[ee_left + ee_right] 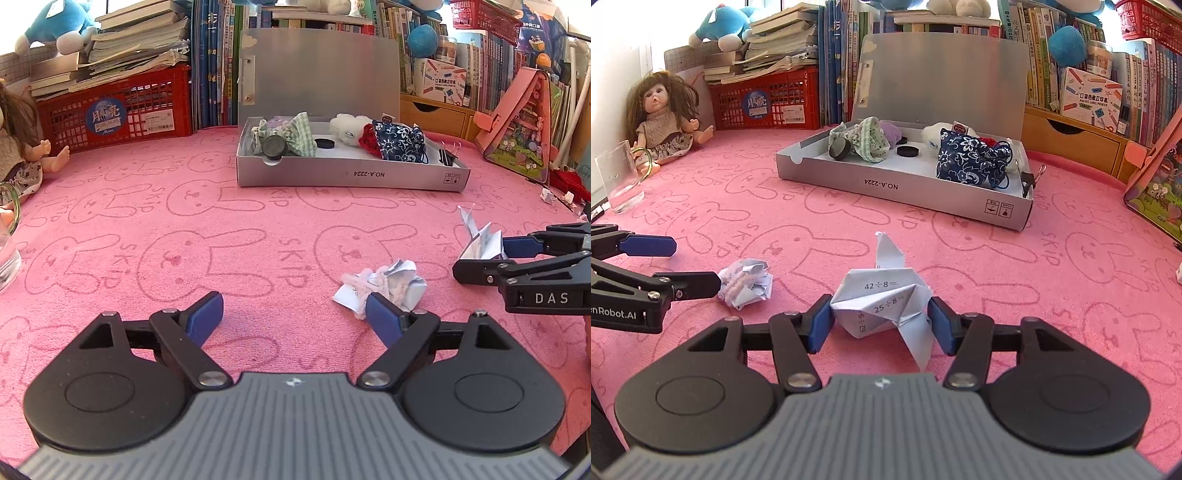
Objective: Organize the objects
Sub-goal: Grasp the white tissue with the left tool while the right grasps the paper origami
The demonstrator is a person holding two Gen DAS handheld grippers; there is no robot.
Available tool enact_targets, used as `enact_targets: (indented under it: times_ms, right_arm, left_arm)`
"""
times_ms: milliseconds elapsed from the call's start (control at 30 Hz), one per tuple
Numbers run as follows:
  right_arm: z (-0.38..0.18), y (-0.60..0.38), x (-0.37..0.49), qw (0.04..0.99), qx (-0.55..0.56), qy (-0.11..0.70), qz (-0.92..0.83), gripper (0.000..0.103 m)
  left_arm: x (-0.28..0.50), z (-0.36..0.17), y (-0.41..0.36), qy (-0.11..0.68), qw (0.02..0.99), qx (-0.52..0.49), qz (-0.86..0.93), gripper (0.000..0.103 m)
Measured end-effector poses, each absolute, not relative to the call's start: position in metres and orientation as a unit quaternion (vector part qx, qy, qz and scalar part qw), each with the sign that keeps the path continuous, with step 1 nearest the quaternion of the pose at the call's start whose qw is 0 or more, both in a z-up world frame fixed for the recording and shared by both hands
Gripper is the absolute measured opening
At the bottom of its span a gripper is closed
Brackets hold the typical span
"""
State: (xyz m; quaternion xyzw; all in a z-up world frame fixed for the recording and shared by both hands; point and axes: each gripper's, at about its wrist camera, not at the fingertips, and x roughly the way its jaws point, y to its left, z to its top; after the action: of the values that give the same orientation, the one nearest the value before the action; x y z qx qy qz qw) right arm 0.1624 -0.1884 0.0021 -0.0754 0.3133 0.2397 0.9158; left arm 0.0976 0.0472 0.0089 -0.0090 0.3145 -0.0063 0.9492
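A folded white paper figure with printed sums lies on the pink bunny cloth. My right gripper is shut on it, one blue pad against each side. The same paper figure shows at the right of the left wrist view, in the right gripper. A crumpled paper ball with a pink pipe cleaner lies just ahead of my left gripper's right finger. The left gripper is open and holds nothing. In the right wrist view the left gripper sits beside the ball.
An open grey box holds cloth pouches, black discs and a white plush. A glass and a doll stand at the left, with a red basket and books behind. A pink case leans at the right.
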Motion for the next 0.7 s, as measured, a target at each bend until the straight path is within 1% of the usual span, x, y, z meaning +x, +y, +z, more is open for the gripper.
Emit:
enact_targets:
  times_ms: [267, 533, 700]
  right_arm:
    - [0.0, -0.19, 0.156, 0.93, -0.061, 0.293, 0.212, 0.07]
    - [-0.002, -0.195, 0.154, 0.939, -0.045, 0.284, 0.187, 0.07]
    - [-0.004, -0.194, 0.152, 0.941, -0.048, 0.284, 0.18, 0.07]
  left_arm:
    - [0.089, 0.018, 0.032, 0.291, 0.956, -0.022, -0.042, 0.087]
    - [0.105, 0.004, 0.007, 0.302, 0.952, -0.037, -0.039, 0.087]
    - [0.108, 0.001, 0.0, 0.299, 0.954, -0.021, -0.025, 0.087]
